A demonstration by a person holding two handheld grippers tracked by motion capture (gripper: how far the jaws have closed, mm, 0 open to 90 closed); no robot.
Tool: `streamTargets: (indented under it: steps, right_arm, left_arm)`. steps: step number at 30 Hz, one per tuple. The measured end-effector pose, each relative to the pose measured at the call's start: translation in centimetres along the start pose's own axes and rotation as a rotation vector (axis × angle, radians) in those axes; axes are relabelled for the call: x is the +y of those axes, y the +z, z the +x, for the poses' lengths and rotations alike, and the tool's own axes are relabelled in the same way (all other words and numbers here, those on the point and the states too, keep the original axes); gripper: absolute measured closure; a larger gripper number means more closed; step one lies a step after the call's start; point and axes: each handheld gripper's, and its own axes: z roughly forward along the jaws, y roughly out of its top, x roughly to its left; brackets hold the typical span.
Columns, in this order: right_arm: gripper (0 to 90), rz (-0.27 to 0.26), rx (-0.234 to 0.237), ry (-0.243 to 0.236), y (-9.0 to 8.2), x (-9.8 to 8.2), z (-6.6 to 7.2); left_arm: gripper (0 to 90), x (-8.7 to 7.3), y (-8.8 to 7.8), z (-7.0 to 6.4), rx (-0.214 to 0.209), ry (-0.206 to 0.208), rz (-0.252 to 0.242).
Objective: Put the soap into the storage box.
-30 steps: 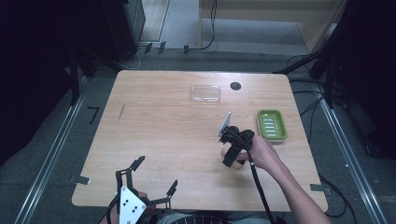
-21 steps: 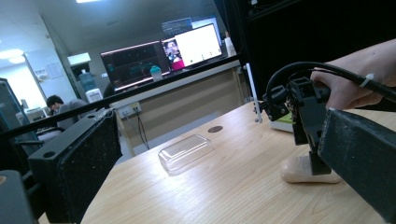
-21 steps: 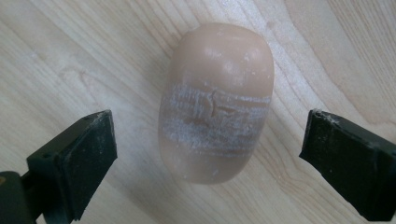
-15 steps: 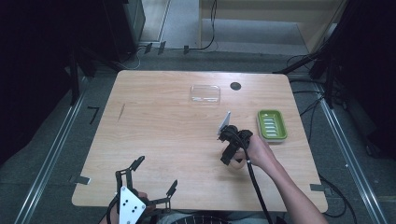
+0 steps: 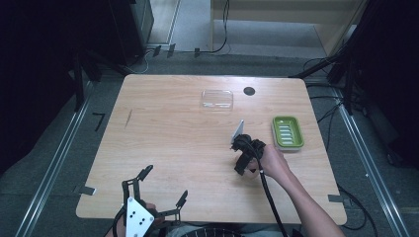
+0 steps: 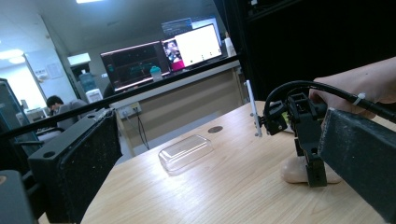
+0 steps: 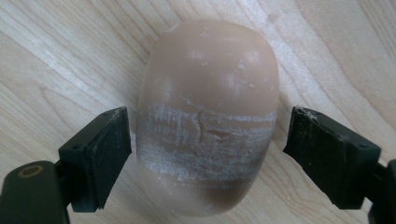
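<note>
Your right gripper (image 7: 205, 154) stands directly over the soap bar (image 7: 208, 112), jaws apart, one on each side at 9 and 3 o'clock. They have just been closing with the bar between them. The left pad sits just beside the bar's flank; the right pad shows a clear gap. No pressure is on the bar yet.

In the high view the right gripper (image 5: 243, 157) is right of the table (image 5: 163, 148) centre. The bar lies flat on the wood beneath it, at roughly 8 o'clock from the green soap dish (image 5: 287, 132). The clear lid (image 5: 217, 99) rests well apart toward 12 o'clock.

Handling judgement: the bar looks light, rigid and smooth. A dry, whitish scuffed band with a small crack crosses its middle. The rounded flanks may squirt out under an off-centre pinch, so hold across that scuffed waist, pads square, with moderate pressure.

Your left gripper (image 5: 148, 197) hovers at the near table edge, jaws spread wide and empty.
</note>
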Motion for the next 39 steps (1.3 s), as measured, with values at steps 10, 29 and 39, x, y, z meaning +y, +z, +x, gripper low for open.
streamTargets:
  steps: [10, 29, 39]
  right_arm:
    - [26.1, 0.0, 0.008, 0.014, 0.07, -0.05, 0.0]
    - [33.2, 0.0, -0.005, 0.005, 0.01, -0.18, 0.18]
    - [33.3, -0.01, -0.012, -0.007, -0.63, -0.31, 0.09]
  left_arm:
    - [0.0, 0.01, -0.02, -0.03, 0.002, 0.001, 0.0]
    - [0.0, 0.02, -0.04, -0.04, 0.002, 0.002, 0.001]
    - [0.0, 0.01, -0.01, -0.04, 0.002, 0.001, 0.0]
